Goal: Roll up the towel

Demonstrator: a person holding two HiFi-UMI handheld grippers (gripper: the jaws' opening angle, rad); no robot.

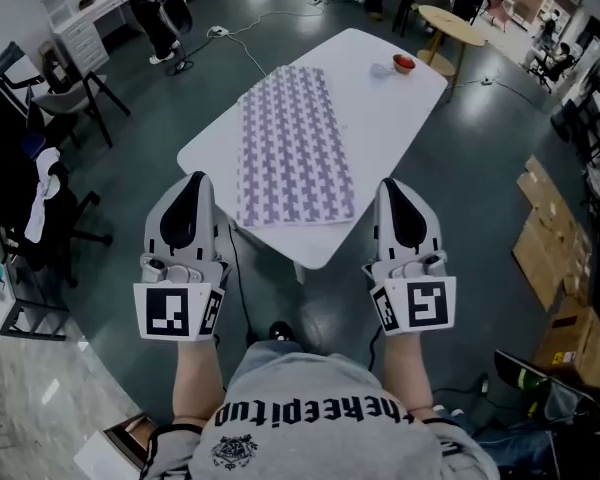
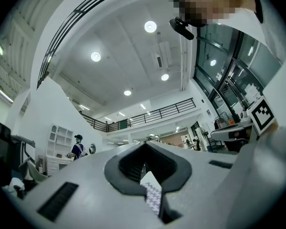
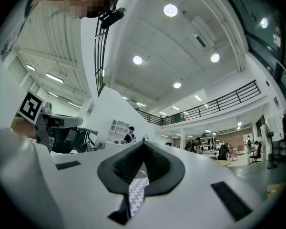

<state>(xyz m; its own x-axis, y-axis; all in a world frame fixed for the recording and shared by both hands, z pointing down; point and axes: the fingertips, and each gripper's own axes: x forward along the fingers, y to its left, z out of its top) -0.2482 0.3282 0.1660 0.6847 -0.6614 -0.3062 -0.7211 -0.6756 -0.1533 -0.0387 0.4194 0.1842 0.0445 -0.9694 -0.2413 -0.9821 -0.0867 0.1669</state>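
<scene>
A towel (image 1: 292, 148) with a purple and white houndstooth pattern lies spread flat along a white table (image 1: 390, 118), its near end close to the table's near edge. My left gripper (image 1: 193, 183) hovers short of that edge, just left of the towel's near corner, jaws shut on nothing. At the other side my right gripper (image 1: 398, 190) is level with it, to the right of the near end, also shut and empty. In the left gripper view only a sliver of towel (image 2: 152, 195) shows below the closed left gripper (image 2: 145, 146). The right gripper view gives the same sliver of towel (image 3: 137, 192) under the right gripper (image 3: 144, 145).
A small red bowl (image 1: 404, 63) and a pale small object (image 1: 380, 69) sit at the table's far end. Office chairs (image 1: 70, 88) stand to the left, cardboard boxes (image 1: 550, 238) to the right, a round wooden table (image 1: 450, 23) beyond. Cables run over the grey floor.
</scene>
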